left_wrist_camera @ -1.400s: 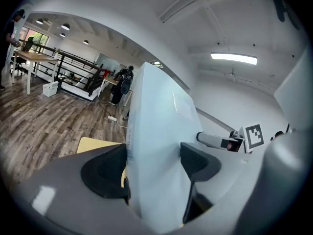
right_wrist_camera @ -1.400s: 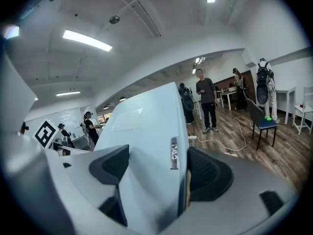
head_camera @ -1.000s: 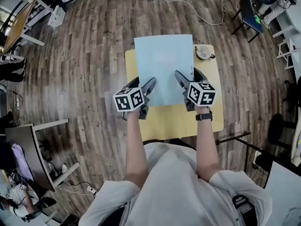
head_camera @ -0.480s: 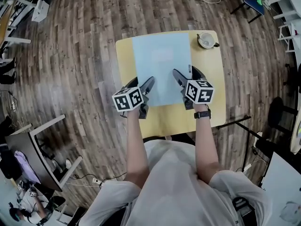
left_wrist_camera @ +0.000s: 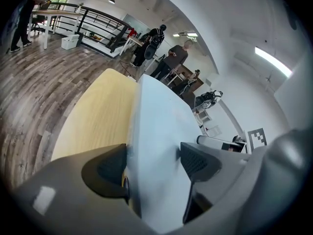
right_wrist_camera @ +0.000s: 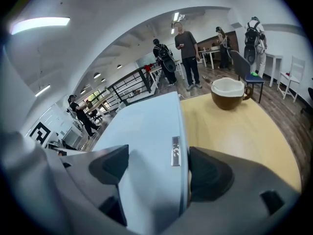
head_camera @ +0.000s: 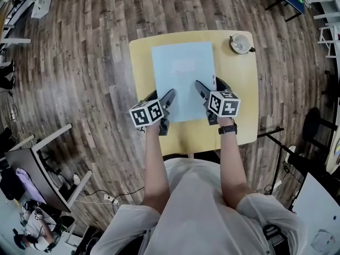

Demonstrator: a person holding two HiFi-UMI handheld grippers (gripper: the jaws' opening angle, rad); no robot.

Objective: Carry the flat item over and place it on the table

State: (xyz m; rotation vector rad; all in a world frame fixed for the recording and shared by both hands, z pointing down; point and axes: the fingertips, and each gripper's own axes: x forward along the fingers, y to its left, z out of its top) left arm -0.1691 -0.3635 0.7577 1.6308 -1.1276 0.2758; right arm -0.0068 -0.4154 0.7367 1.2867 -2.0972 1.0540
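I hold the pale blue flat panel (head_camera: pixel 183 73) over the yellow worktop (head_camera: pixel 241 105), left tongs (head_camera: pixel 161 96) and right tongs (head_camera: pixel 209 86) each clamped on a near corner, its long axis running straight away from me, both hands equally near.

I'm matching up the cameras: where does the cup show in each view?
Head view: cup at the table's far right corner.
Left gripper view: not in it.
Right gripper view: upper right, on the table.
Shared landmark: the blue flat item, in all three.
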